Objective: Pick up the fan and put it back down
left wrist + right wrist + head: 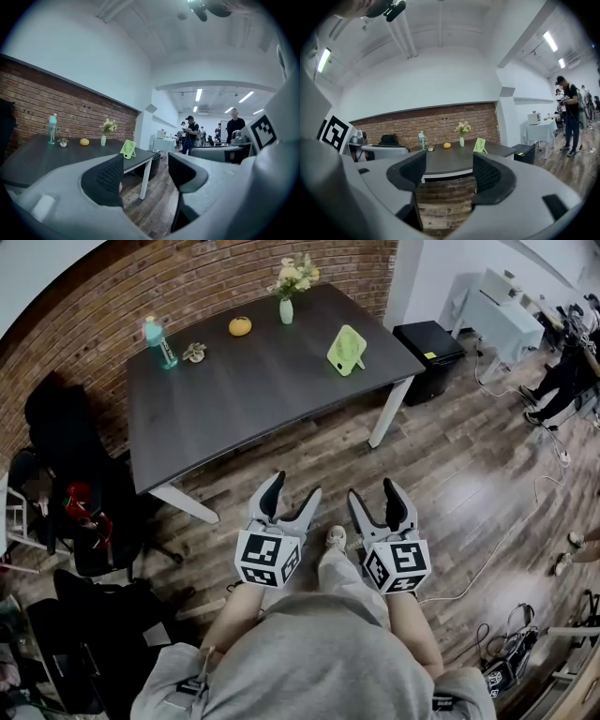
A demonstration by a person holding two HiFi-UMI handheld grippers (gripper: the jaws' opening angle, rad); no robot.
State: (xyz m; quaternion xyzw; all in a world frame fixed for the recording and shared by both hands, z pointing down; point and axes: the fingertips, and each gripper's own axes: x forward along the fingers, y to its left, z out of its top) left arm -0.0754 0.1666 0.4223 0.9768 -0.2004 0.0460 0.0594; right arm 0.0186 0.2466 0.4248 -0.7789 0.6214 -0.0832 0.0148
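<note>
The fan [347, 350] is small and light green, and stands upright near the right end of the dark table [244, 390]. It also shows far off in the left gripper view as the fan [127, 148] and in the right gripper view as the fan [479, 145]. My left gripper [293, 491] and right gripper [373, 493] are held side by side over the wooden floor, well short of the table's near edge. Both point toward the table. The left gripper [145, 164] and the right gripper [449, 164] each stand open, with nothing between the jaws.
On the table's far side stand a teal bottle [159, 343], a small potted plant [195, 352], an orange round object [240, 326] and a vase of flowers [286, 306]. A black bin [429, 357] sits by the table's right end. Dark chairs and bags [75, 493] crowd the left; cables and people are at the right.
</note>
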